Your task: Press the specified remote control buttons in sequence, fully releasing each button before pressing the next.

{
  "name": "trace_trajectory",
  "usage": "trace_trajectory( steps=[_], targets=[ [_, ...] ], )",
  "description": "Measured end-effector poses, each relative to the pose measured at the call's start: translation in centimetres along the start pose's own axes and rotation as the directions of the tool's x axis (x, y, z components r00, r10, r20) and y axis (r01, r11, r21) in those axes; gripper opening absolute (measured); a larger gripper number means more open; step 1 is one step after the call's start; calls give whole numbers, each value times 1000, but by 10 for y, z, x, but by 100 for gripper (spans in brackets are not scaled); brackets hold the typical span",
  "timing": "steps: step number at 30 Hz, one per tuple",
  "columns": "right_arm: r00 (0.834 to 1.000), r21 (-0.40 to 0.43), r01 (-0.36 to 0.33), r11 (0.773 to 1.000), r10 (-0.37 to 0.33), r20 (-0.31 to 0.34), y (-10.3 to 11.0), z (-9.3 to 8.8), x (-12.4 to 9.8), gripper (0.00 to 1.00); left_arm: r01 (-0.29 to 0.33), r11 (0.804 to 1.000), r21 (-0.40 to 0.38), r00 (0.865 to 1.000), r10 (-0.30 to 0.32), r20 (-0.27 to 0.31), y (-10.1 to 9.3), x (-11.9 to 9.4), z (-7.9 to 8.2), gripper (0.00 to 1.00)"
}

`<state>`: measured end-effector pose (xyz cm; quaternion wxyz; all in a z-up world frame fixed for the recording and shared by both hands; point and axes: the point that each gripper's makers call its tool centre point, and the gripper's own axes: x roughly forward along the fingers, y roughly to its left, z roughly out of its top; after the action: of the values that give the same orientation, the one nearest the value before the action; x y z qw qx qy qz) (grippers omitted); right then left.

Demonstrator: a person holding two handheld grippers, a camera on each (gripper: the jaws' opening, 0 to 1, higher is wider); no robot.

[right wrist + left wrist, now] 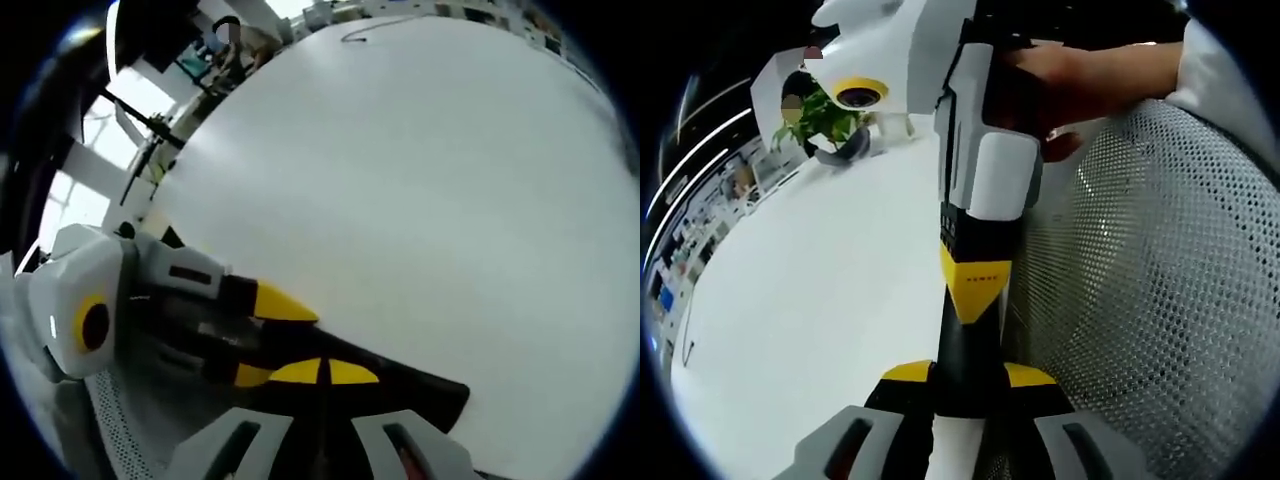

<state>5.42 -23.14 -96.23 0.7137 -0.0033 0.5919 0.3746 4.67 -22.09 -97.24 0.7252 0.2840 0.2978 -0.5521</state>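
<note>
White tabletop (820, 290) and silver mesh (1160, 290) frame the scene as we hold a black remote control (962, 345) with the left gripper (969, 375). Its two yellow-tipped jaws sit against either side of the slim body, clamped on it. In the left gripper view the remote runs straight up from between those jaws, along the seam where the table meets the perforated mesh surface.

From the top of that view the right gripper (975, 285) reaches down, a hand (1070, 75) wrapped around its white housing. Its jaws are brought together into a single yellow point that lies over the remote's far end. We cannot tell whether it is touching a button.

In the right gripper view that gripper's own yellow tips meet, with only a thin line between them, over the dark remote. The remote stretches off to the right across the white table. A potted green plant (820, 115) stands at the table's far edge, well apart from both tools.
</note>
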Motion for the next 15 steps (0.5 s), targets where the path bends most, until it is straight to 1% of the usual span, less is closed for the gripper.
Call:
trace_trajectory(
  steps=[2, 5, 7, 8, 11, 12, 14, 15],
  targets=[
    [1000, -8, 6, 1000, -6, 1, 0, 0, 0, 0, 1, 1000, -17, 1000, -1, -1, 0, 0, 0, 24],
    [1000, -7, 12, 1000, -12, 2, 0, 0, 0, 0, 5, 1000, -20, 1000, -5, 3, 1, 0, 0, 24],
    [1000, 13, 15, 1000, -15, -4, -1, 1, 1, 0, 8, 1000, -22, 1000, -8, 5, 1, 0, 0, 24],
    [1000, 36, 20, 999, -20, -13, -1, 1, 1, 0, 9, 1000, -22, 1000, -9, 6, 1, 0, 0, 24],
    [999, 49, 43, 998, -42, -35, -2, 2, 2, 0, 10, 1000, -22, 1000, -10, 5, 0, 0, 0, 24],
    [997, 53, 62, 997, -59, -48, -2, 2, 3, 0, 9, 1000, -27, 1000, -9, 5, 0, 0, 0, 24],
    [995, 50, 82, 995, -79, -57, -2, 2, 3, 0, 10, 999, -40, 1000, -10, 4, 1, 0, 0, 24],
    [994, 48, 95, 994, -92, -58, -2, 3, 3, 0, 13, 998, -61, 1000, -13, 5, 1, 0, 1, 24]
  ],
)
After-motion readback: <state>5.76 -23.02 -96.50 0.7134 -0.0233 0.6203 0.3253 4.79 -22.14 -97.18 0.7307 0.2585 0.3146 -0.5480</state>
